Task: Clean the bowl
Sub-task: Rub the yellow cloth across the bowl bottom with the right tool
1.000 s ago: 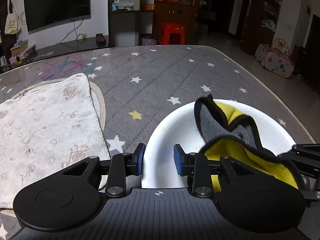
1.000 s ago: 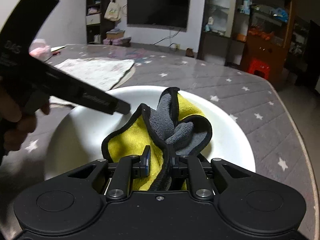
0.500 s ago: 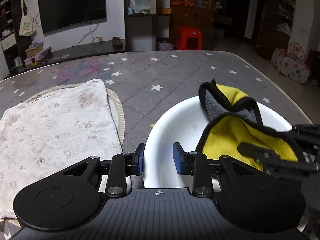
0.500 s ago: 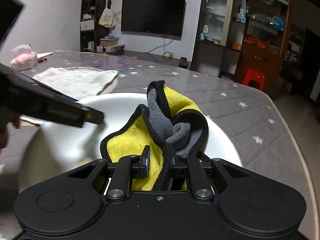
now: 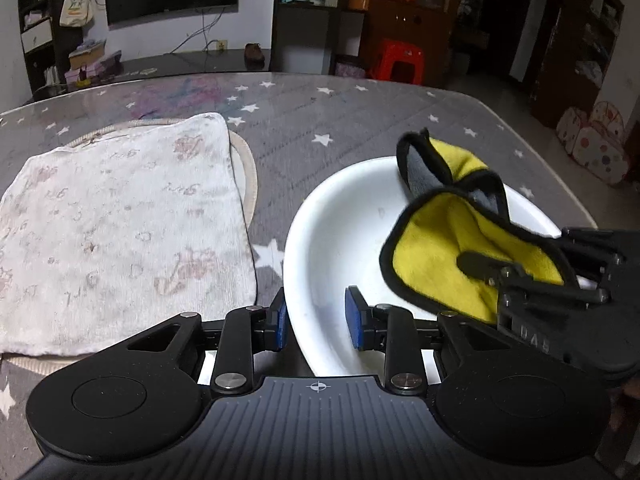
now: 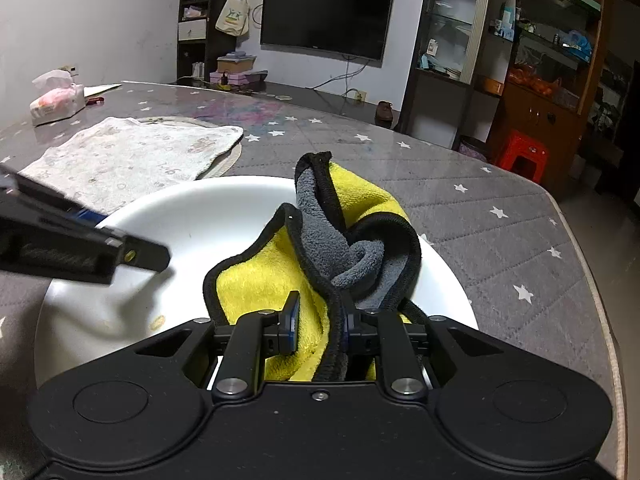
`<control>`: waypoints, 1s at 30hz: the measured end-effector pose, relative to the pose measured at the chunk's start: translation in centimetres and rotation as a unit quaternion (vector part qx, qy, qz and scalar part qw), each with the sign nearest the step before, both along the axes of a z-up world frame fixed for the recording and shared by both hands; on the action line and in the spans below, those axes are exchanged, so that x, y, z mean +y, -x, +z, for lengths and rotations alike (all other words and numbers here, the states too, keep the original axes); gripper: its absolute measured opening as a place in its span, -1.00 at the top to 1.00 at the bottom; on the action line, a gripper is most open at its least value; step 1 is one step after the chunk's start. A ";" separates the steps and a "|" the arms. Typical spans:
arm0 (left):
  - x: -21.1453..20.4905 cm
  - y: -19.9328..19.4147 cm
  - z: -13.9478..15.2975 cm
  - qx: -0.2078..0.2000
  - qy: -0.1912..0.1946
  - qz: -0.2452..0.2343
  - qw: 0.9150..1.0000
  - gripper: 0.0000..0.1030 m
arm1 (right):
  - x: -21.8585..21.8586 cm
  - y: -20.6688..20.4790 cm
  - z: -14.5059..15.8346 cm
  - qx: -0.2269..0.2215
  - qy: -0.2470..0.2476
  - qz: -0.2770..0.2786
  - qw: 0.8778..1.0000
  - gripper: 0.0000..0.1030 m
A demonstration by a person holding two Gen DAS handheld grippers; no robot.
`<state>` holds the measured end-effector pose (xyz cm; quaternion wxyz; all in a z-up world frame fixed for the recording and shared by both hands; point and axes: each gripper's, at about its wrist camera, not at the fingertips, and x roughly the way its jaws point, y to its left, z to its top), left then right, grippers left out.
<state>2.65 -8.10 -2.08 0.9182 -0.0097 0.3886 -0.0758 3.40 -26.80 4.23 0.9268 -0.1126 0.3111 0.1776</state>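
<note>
A wide white plastic bowl (image 6: 224, 216) sits near the right edge of a grey star-patterned table (image 6: 500, 240). The left gripper (image 5: 316, 316) clamps the bowl's near rim between its blue pads, steadying it. The right gripper (image 6: 318, 326) pinches a bunched yellow-and-grey microfibre cloth (image 6: 256, 280) inside the bowl, though its jaws are easing apart. Wiping looks to be underway; a small brownish spot (image 6: 156, 322) lies on the near inner wall, so the next stroke probably needs the cloth pressed there.

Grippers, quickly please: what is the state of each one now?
Left gripper: closed on the white bowl's near rim.
Right gripper: holding the yellow-and-grey cloth, jaws just starting to open.
</note>
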 end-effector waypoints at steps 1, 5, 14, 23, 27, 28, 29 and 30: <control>-0.1 0.1 0.0 -0.001 -0.001 0.002 1.000 0.42 | 0.0 0.0 0.1 0.004 -0.004 -0.002 1.000 0.61; -0.4 0.4 -0.3 -0.010 -0.006 0.006 1.000 0.39 | 0.1 0.6 0.5 0.019 -0.003 0.009 1.000 0.62; -0.5 0.3 -0.6 -0.012 -0.007 0.003 1.000 0.33 | 0.4 2.0 1.6 0.065 0.007 0.040 0.997 0.62; -0.5 0.2 -0.6 -0.010 -0.003 0.000 1.000 0.32 | 0.4 2.9 2.6 0.118 0.029 0.057 0.991 0.62; -0.5 0.1 -0.7 -0.009 -0.002 -0.003 1.000 0.32 | 0.1 2.9 2.6 0.125 0.043 0.058 0.990 0.63; -0.5 0.1 -0.7 -0.010 -0.002 -0.004 1.000 0.32 | 0.0 2.8 2.4 0.121 0.046 0.054 0.990 0.63; -0.5 0.2 -0.7 -0.010 -0.002 -0.004 1.000 0.32 | 0.0 2.8 2.3 0.112 0.056 0.052 0.991 0.63; -0.4 0.1 -0.7 -0.011 -0.002 -0.004 1.000 0.32 | -0.1 2.8 2.2 0.108 0.060 0.051 0.991 0.63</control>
